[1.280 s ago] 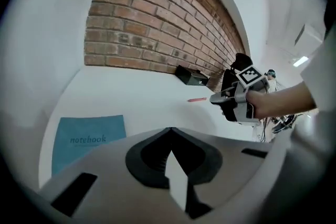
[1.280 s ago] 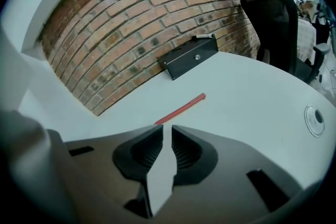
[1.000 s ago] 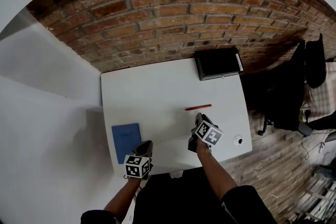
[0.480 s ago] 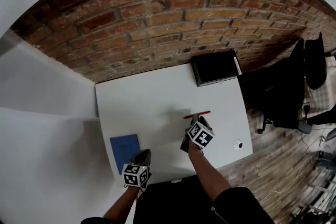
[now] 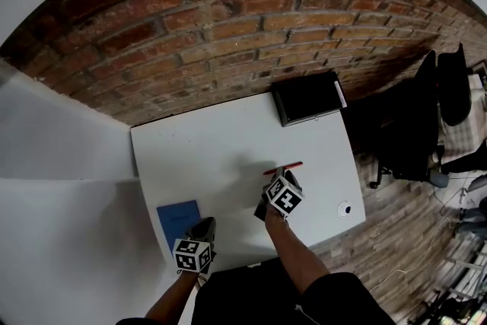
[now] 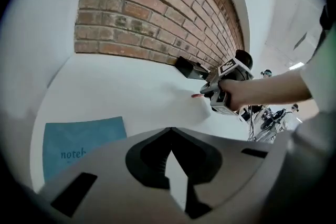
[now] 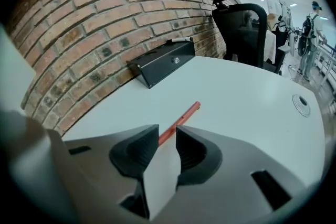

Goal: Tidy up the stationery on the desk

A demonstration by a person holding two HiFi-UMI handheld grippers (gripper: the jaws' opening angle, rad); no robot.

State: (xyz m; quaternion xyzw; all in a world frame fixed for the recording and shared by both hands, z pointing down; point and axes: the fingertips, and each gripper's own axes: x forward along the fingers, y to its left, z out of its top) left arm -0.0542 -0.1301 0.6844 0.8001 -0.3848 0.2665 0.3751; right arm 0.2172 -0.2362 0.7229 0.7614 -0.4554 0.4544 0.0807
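Brick wall fills the background, and a white desk abuts it. At the desk's right stands a black office chair. At the far right corner, against the wall, sits a black case. Near the front left edge lies a blue notebook, flat. The L gripper is held just right of it, jaws closed together w/ nothing btwn them. The R gripper points down at centre-right; its jaws have just been opening and stand part-open. The near end of the red pen lies btwn the tips, not pressed by the pads. The pen lies flat, well apart from notebook and case. A small round grommet sits near the front right corner.
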